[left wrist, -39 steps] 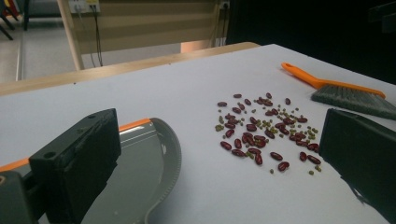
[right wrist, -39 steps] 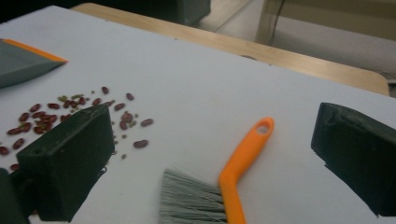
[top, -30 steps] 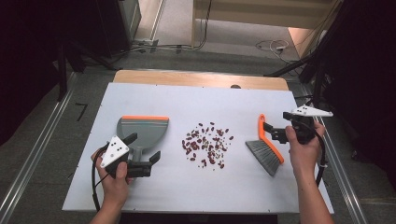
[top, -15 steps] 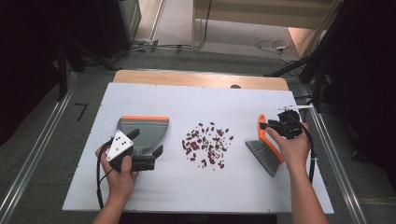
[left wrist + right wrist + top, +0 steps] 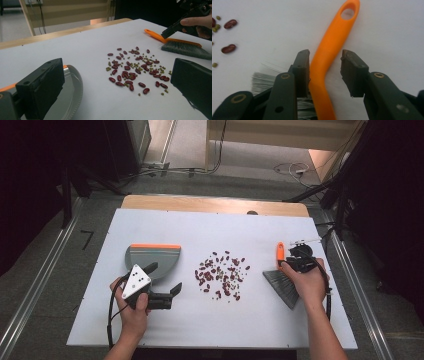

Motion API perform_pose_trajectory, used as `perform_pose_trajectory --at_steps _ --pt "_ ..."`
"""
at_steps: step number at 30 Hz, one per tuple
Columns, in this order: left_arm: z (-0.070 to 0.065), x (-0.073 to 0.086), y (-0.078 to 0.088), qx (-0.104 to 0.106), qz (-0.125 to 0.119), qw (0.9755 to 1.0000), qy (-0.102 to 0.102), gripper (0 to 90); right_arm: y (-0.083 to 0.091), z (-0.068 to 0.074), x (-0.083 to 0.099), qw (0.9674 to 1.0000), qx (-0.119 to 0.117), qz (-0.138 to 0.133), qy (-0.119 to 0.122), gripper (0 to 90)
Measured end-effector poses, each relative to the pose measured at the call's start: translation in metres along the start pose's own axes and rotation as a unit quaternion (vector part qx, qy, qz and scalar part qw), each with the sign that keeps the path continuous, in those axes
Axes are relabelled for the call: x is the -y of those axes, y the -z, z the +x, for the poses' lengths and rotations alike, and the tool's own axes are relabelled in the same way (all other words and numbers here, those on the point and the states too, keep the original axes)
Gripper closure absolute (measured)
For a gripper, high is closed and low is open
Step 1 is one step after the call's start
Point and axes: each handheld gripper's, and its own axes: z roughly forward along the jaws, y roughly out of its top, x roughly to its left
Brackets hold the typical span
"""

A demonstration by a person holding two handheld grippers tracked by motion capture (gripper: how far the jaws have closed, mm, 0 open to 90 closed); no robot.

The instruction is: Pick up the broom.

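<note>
An orange-handled brush (image 5: 281, 270) with grey bristles lies on the white table (image 5: 260, 227), right of a scatter of red and green beans (image 5: 222, 275). My right gripper (image 5: 289, 264) is down over the brush handle (image 5: 329, 47). Its jaws have just been closing around the handle: one pad touches it, the other stands a small gap off. A grey dustpan (image 5: 150, 256) with an orange edge lies left of the beans. My left gripper (image 5: 165, 279) hovers open just in front of the dustpan, with nothing between its jaws, and faces the beans (image 5: 135, 70).
The table's wooden far edge (image 5: 210, 202) borders a floor with cables. Metal rails (image 5: 30, 305) run along both sides of the table. Bare table surface lies in front of and behind the beans.
My right hand has come down from above the table onto the brush handle, and its jaws have narrowed around it. The left hand has barely shifted.
</note>
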Motion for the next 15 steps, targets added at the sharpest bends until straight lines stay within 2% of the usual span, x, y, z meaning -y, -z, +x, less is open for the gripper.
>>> perform_pose_trajectory --at_steps 1,7,8,12,15 --pt "0.0 0.0 0.0 0.0 0.0 1.0 0.0 0.0 -0.002 0.0 0.0 1.0 -0.004 0.002 -0.002 60.7" --pt "-0.001 0.0 0.001 0.0 0.0 1.0 -0.002 0.0 -0.011 0.004 0.003 0.9993 0.009 0.036 0.001 61.4" --pt "-0.001 0.001 0.001 0.0 -0.001 1.0 -0.001 0.0 -0.011 0.005 0.004 0.9993 0.009 0.036 0.0 61.3" --pt "-0.002 0.001 -0.001 0.003 0.004 1.0 -0.007 0.0 -0.013 0.013 0.005 0.9986 0.037 0.034 0.019 61.6" --pt "-0.003 0.002 -0.003 0.005 0.007 0.9999 -0.006 0.0 -0.013 0.01 0.006 0.9991 0.026 0.032 0.008 64.8"
